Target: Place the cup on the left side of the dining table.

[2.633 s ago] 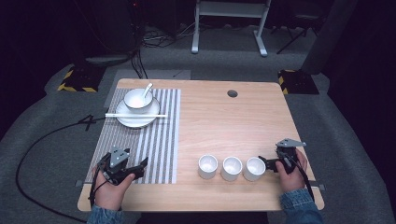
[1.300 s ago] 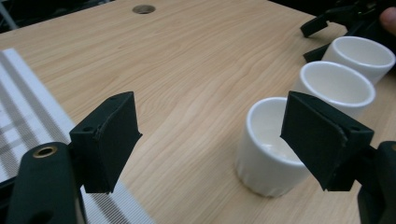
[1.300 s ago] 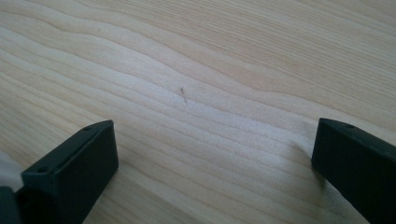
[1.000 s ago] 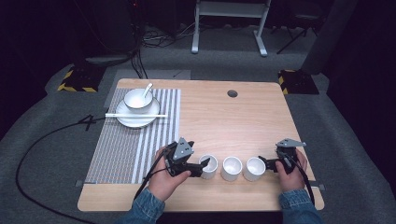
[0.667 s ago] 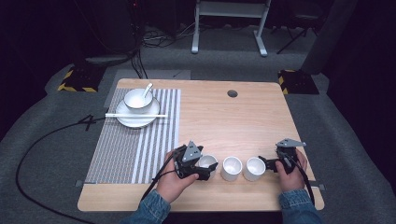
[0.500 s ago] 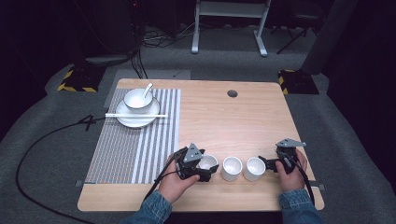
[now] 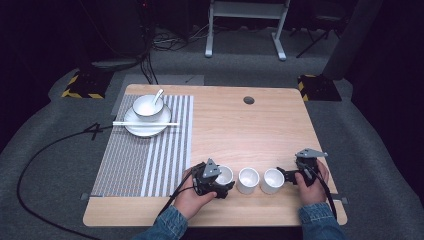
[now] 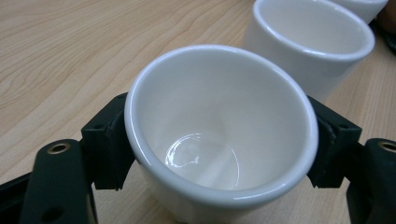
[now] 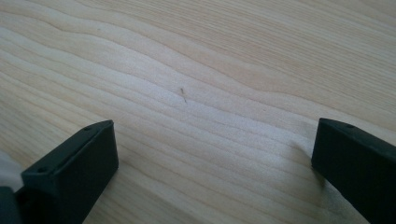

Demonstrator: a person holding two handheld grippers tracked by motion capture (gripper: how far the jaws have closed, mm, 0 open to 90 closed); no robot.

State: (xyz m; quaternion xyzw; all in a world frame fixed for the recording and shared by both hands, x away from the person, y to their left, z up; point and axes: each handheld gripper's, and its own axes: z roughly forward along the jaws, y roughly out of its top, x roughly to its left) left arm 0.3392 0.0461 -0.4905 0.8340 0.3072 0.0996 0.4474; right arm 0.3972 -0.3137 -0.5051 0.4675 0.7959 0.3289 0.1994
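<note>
Since the earlier frames the left gripper [image 7: 214, 181] has crossed from the striped mat [image 7: 145, 150] to the row of three white cups near the table's [image 7: 260, 125] front edge, and its jaws have just been closing around the left cup [image 8: 219, 135]; in the left gripper view both pads sit against the cup's sides, pinching it. The middle cup [image 7: 248, 180] stands just beside it, the right cup [image 7: 273, 180] next. The right gripper [image 7: 287, 175] rests beside that cup, jaws spread over bare wood. Farther off, a bowl [image 7: 148, 107] with a spoon [image 7: 158, 95] sits on a plate [image 7: 145, 128].
</note>
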